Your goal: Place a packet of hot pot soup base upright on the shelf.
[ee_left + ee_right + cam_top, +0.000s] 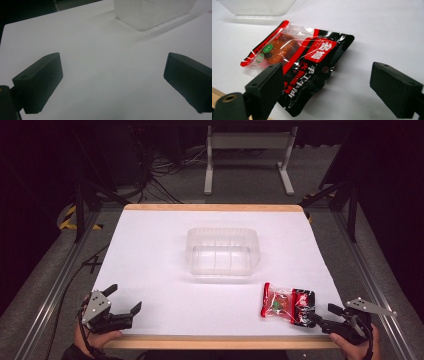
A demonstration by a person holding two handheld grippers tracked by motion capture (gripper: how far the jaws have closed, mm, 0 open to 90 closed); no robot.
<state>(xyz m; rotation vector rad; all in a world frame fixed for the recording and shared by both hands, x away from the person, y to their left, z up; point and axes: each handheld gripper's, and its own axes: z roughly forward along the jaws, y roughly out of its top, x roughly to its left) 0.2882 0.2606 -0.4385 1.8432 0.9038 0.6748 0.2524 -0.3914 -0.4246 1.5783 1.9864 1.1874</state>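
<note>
Item 1: snack packet (288, 303), red and black with a clear window showing a reddish-brown filling. It lies flat on the white table (150, 270) at the lower right of the high view, just short of the wooden front edge. Its long axis runs left to right across that frame with a slight downward tilt; the clear red-edged end points left, the black printed end points right, toward the right gripper (327, 312). In the right gripper view the packet (297, 65) runs from upper left to the bottom centre, black end nearest the camera.

Item 2: right gripper, lower right corner of the high view, jaws spread wide and empty. One jaw overlaps the packet's black end in its own view; whether it touches cannot be told. Judged to be lined up for a pickup at the near end.

Item 3: left gripper (117, 301), lower left of the high view, jaws wide apart, nothing between them, resting clear of the work.

Item 4: clear plastic tub (223, 252), centre of the frame, open side up and empty, well apart from the packet; likely the intended destination.
</note>
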